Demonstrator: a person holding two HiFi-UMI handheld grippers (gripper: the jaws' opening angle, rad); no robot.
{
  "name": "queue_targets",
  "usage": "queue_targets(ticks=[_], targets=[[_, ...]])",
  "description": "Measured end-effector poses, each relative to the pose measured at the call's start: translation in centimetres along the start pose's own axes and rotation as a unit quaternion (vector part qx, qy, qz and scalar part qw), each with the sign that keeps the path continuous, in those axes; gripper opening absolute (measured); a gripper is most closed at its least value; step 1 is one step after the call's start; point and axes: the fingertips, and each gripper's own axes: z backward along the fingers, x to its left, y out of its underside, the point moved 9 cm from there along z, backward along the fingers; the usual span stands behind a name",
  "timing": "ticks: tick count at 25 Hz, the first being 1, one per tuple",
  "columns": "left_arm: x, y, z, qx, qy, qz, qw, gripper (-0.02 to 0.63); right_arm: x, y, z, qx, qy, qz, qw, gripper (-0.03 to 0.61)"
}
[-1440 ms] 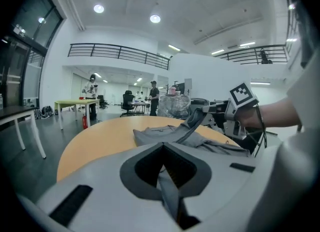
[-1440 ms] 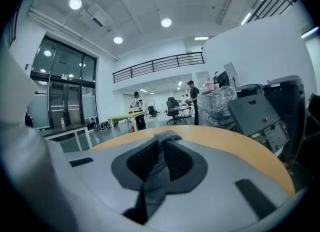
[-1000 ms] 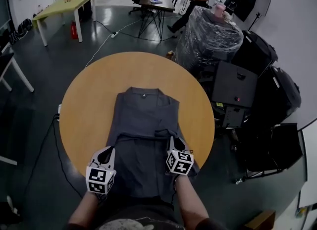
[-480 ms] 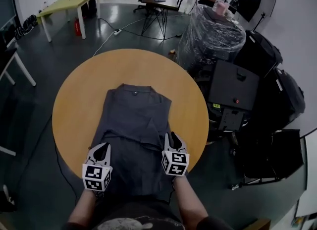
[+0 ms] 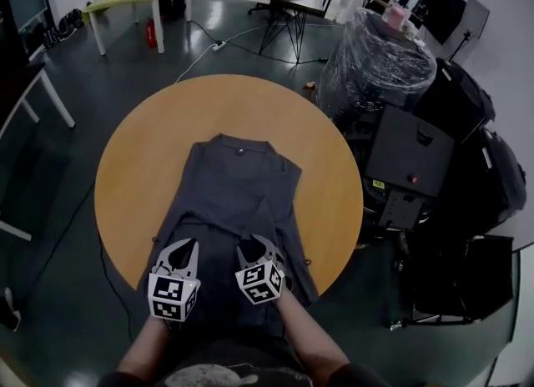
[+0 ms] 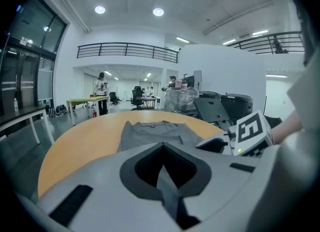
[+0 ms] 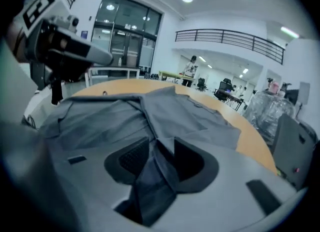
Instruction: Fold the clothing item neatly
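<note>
Round bench [image 5: 142, 152], grey garment [image 5: 238, 181] flat on it: collar toward far edge, hem over near edge.

Risk: likely uneven pull with only one side gripped, dragging garment toward near edge and skewing side folds; loose fold possibly dropping crooked.

Left gripper [image 5: 183, 248]: near edge, at left hem, pointing shallowly down, jaws together, clamped on strip of cloth.

Right gripper [image 5: 254, 245]: just beside left one, tilted steeper, jaws apart, just been opening, cloth fold loose between, unpinched.
</note>
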Motion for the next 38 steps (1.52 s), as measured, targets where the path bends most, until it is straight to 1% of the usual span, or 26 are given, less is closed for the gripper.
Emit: queue_targets(ticks=[2, 3, 4, 5, 6, 9, 12, 16, 18, 19, 21, 24, 30, 32, 35, 36, 38], targets=[[-0.1, 0.0, 0.1, 0.003, -0.004, -0.002, 1.0, 0.008, -0.1, 0.2, -0.7, 0.018, 0.014, 0.011, 1.0, 0.144], [-0.1, 0.0, 0.2, 0.005, -0.007, -0.003, 1.0, 0.008, -0.3, 0.2, -0.9, 0.021, 0.023, 0.009, 0.999, 0.125], [0.0, 0.0, 0.3, 0.006, -0.009, -0.003, 0.9999, 0.008, -0.7, 0.1, -0.8, 0.02, 0.035, 0.007, 0.999, 0.088], [0.0, 0.0, 0.4, 0.007, -0.012, -0.003, 0.9999, 0.008, -1.2, 0.1, -0.7, 0.015, 0.046, 0.005, 0.999, 0.029], [0.1, 0.1, 0.4, 0.009, -0.015, -0.003, 0.9998, 0.008, -1.7, 0.1, -0.5, 0.009, 0.056, 0.003, 0.998, -0.002], [-0.1, 0.1, 0.6, 0.011, -0.019, -0.002, 0.9998, 0.008, -3.8, 0.1, 0.6, -0.009, 0.078, -0.02, 0.997, -0.002], [-0.4, -0.2, 0.5, 0.01, -0.019, -0.004, 0.9998, 0.008, -6.7, 0.1, 2.1, -0.023, 0.119, -0.053, 0.991, -0.002], [-0.6, -0.4, 0.2, 0.01, -0.019, -0.004, 0.9998, 0.008, -10.8, 1.4, 4.0, -0.02, 0.182, -0.11, 0.977, -0.002], [-0.9, -0.5, 0.0, 0.01, -0.017, -0.005, 0.9998, 0.008, -12.6, 2.5, 4.9, -0.016, 0.206, -0.138, 0.969, -0.002], [-1.1, -0.6, -0.1, 0.01, -0.016, -0.006, 0.9998, 0.008, -13.2, 3.1, 5.3, -0.014, 0.212, -0.149, 0.966, -0.002], [-1.4, -0.7, -0.3, 0.01, -0.014, -0.01, 0.9998, 0.008, -14.1, 4.1, 5.6, -0.011, 0.211, -0.167, 0.963, -0.002], [-1.9, -0.9, -0.6, 0.01, -0.012, -0.014, 0.9998, 0.008, -15.0, 5.3, 6.1, -0.008, 0.211, -0.19, 0.959, 0.023], [-2.9, -1.2, -0.9, 0.01, -0.014, -0.024, 0.9996, 0.008, -16.9, 7.2, 7.8, -0.025, 0.259, -0.213, 0.942, 0.023], [-3.1, -1.1, -1.0, 0.01, -0.019, -0.023, 0.9995, 0.008, -17.5, 7.6, 8.4, -0.036, 0.27, -0.217, 0.937, 0.023], [-3.3, -0.6, -0.8, 0.009, -0.032, -0.016, 0.9993, 0.008, -18.1, 8.2, 9.4, -0.056, 0.274, -0.233, 0.931, 0.019], [-3.4, -0.4, -0.6, 0.007, -0.037, -0.011, 0.9992, 0.008, -18.2, 8.4, 9.8, -0.066, 0.275, -0.24, 0.929, -0.001], [-3.6, 0.0, -0.1, 0.003, -0.05, -0.002, 0.9988, 0.008, -18.4, 8.8, 10.7, -0.091, 0.278, -0.255, 0.922, -0.009]])
